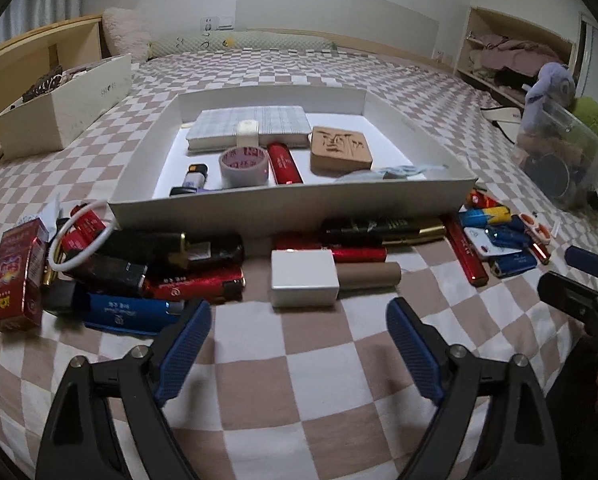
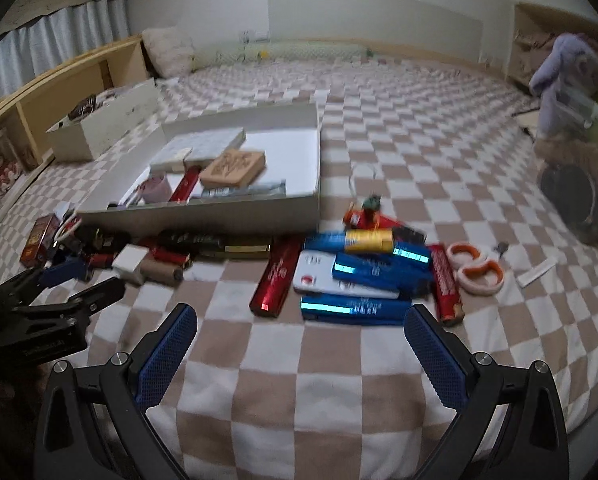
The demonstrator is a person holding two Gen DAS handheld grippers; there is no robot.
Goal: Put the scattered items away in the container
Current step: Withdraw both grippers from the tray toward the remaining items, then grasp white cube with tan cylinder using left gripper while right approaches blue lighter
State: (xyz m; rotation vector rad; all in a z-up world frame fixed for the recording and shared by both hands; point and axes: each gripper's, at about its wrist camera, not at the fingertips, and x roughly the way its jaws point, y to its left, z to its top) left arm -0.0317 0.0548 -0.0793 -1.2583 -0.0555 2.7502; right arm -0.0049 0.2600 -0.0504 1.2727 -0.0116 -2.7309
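My blue-padded left gripper (image 1: 299,316) over tan-and-white checked bedspread (image 1: 299,380); white tray (image 1: 291,204); red lighter (image 1: 285,164); orange-handled scissors (image 2: 475,270).

The right gripper (image 2: 299,330) hangs wide over the checked bedspread (image 2: 399,152), nothing between its jaws. Blue lighters (image 2: 363,276) lie at twelve o'clock (blurred); the white tray (image 2: 203,216) sits at eleven.

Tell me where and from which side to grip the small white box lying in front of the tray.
Grip the small white box across its short left and right faces, coming from above on the near side. Those faces look flat and parallel; the brown tube touches its right end, so a finger must wedge in between.
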